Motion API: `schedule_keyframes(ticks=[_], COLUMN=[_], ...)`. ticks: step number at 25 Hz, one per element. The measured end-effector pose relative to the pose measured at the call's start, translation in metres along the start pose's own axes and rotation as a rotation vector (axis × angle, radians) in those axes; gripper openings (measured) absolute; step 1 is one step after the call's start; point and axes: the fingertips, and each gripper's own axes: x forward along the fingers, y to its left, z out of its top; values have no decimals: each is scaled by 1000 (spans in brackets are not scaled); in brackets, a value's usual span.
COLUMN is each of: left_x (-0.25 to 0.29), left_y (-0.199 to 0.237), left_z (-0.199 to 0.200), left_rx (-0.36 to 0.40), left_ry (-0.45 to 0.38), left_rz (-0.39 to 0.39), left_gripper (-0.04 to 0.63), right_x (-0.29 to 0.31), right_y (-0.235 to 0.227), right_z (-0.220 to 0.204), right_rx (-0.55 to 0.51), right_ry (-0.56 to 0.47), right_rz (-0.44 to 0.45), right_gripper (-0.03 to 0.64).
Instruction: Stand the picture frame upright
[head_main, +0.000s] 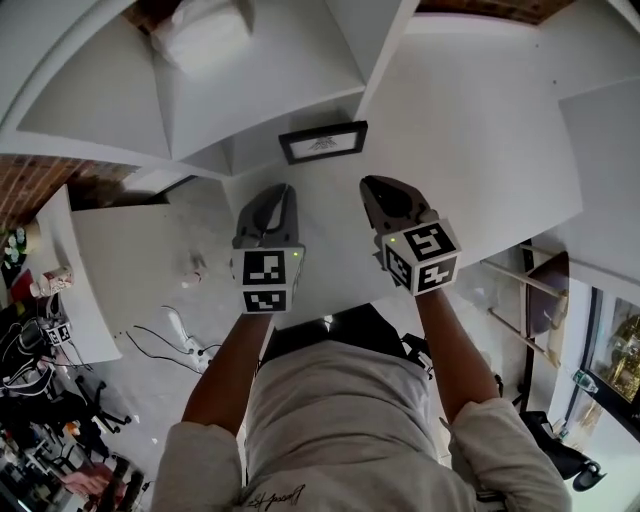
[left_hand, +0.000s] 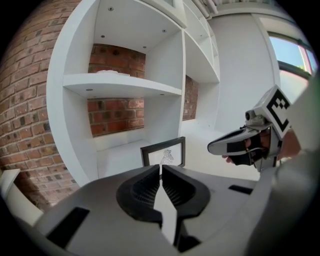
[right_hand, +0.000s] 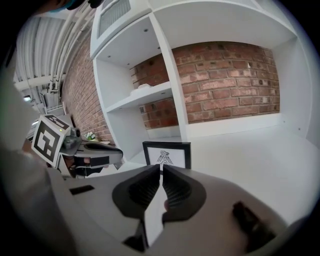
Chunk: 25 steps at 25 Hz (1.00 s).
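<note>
Our left gripper (head_main: 283, 192) and right gripper (head_main: 371, 186) are clenched empty, short of the frame (head_main: 323, 142), which seems upright already; we should back off without nudging it.

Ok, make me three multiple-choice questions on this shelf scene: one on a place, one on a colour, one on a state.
1. Where is the black rectangular picture frame?
A. On the floor.
B. On the white shelf surface, ahead of the left gripper.
C. On the top shelf.

2. What colour is the brick wall behind the shelves?
A. Grey.
B. Yellow.
C. Red-brown.

3. How do the left gripper's jaws stand?
A. Together, empty.
B. Wide apart.
C. Clamped on the frame.

Answers:
1 B, the frame stands on the shelf beyond the jaw tips in the left gripper view.
2 C, red-brown bricks show at the back of the compartments.
3 A, the tips meet with nothing between them.
</note>
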Motion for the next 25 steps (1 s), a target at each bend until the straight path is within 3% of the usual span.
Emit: schedule_keyframes(ticks=[8,25], left_x=[-31,-79], left_y=[-8,-26], left_z=[16,33], left_rx=[-3,22], left_ry=[-20,-44], left_rz=[-52,-65], left_gripper=[15,15], right_x=[-26,-83], right_y=[24,54], right_z=[8,19], right_rx=[-16,-20], right_ry=[-6,7], right_rz=[34,65], right_gripper=[34,32])
